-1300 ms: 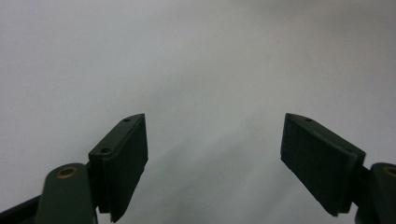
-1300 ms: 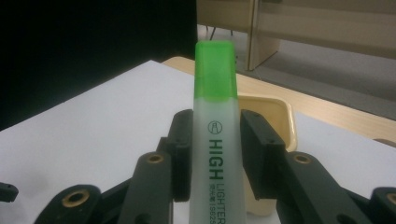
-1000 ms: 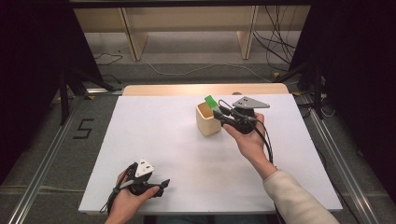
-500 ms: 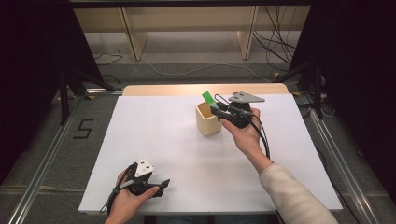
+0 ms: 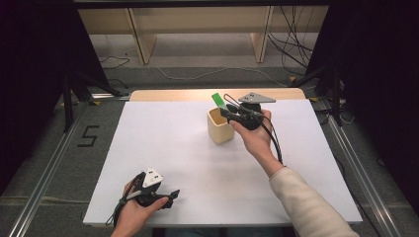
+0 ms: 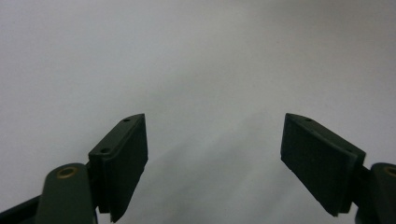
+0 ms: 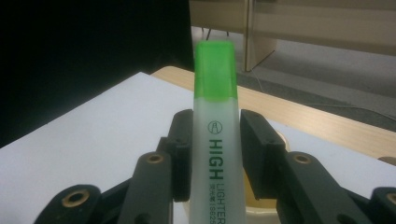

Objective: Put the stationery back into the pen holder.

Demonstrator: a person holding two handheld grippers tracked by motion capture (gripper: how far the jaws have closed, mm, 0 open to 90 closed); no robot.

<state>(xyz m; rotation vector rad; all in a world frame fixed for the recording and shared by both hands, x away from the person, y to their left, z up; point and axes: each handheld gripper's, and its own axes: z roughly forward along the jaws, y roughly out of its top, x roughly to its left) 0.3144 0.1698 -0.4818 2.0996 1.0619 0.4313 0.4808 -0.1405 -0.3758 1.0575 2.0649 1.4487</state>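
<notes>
Right gripper [image 5: 226, 111], upper centre of the high view, clenches a green-capped highlighter [image 7: 215, 140] above the beige cup [image 5: 219, 126]. Left gripper [image 6: 215, 158], lower left, rests spread wide on the white table [image 5: 168, 138].

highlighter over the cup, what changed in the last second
The right gripper, shut on the green highlighter, shifted slightly left, bringing the highlighter more squarely over the beige cup. Nothing was picked up or released. The cup stayed put, and the left gripper stayed open and resting on the white table.
</notes>
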